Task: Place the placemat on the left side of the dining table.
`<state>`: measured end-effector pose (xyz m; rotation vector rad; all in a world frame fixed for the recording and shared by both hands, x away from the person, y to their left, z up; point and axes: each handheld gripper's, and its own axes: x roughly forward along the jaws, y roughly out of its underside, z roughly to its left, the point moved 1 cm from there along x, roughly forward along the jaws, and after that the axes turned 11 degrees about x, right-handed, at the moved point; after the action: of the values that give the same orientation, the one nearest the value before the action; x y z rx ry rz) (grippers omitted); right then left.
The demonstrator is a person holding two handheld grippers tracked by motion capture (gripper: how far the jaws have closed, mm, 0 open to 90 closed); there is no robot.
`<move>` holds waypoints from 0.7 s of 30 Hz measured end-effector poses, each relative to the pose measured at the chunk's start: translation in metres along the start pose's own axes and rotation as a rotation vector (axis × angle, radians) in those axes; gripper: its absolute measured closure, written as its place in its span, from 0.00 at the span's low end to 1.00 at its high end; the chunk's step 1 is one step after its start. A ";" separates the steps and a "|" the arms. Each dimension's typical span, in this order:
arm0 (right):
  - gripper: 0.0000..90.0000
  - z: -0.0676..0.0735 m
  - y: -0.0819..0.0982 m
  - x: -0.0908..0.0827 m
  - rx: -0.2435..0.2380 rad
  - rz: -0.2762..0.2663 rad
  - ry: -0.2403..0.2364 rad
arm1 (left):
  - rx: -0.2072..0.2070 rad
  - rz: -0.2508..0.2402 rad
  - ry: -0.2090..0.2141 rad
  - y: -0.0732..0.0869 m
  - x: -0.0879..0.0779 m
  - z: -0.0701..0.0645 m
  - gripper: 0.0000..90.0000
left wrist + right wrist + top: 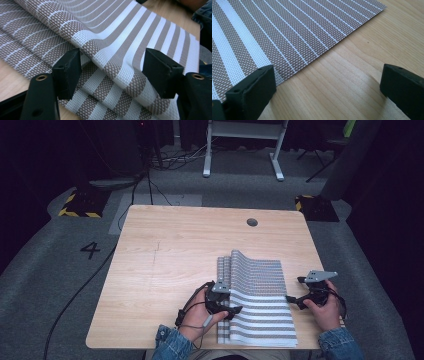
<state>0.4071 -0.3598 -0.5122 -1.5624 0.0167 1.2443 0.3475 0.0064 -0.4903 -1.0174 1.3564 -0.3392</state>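
Woven mat (120, 50) between gaping left gripper (112, 72) (unpinched).

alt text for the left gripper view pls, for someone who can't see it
Two open black jaws of the left gripper straddle a raised fold of a striped brown-and-white woven mat, without pressing on it. The mat lies folded in layers on a light wooden table.

A light wooden table (165, 265) with a round cable hole (252, 222) near its far edge. Grey carpet (45, 280) marked with the number 4 (90, 250). Behind, a white desk frame (242, 150) and yellow-black striped blocks (80, 202).
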 end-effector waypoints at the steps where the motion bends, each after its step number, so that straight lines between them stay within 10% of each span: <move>1: 0.01 0.000 0.000 0.000 0.000 0.000 0.000 | -0.002 0.008 0.003 0.000 0.002 0.000 0.38; 5: 0.01 0.000 0.000 0.000 0.001 0.000 0.001 | -0.013 0.031 0.020 -0.004 0.009 -0.002 0.46; 10: 0.01 0.000 0.000 0.000 0.003 -0.002 0.002 | -0.049 0.021 0.003 -0.008 0.010 -0.004 0.92; 21: 0.01 0.000 0.000 0.000 0.004 -0.002 0.002 | 0.046 -0.063 -0.026 -0.027 -0.021 -0.014 0.98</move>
<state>0.4074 -0.3598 -0.5123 -1.5605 0.0187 1.2399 0.3394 0.0007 -0.4548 -1.0247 1.2898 -0.4015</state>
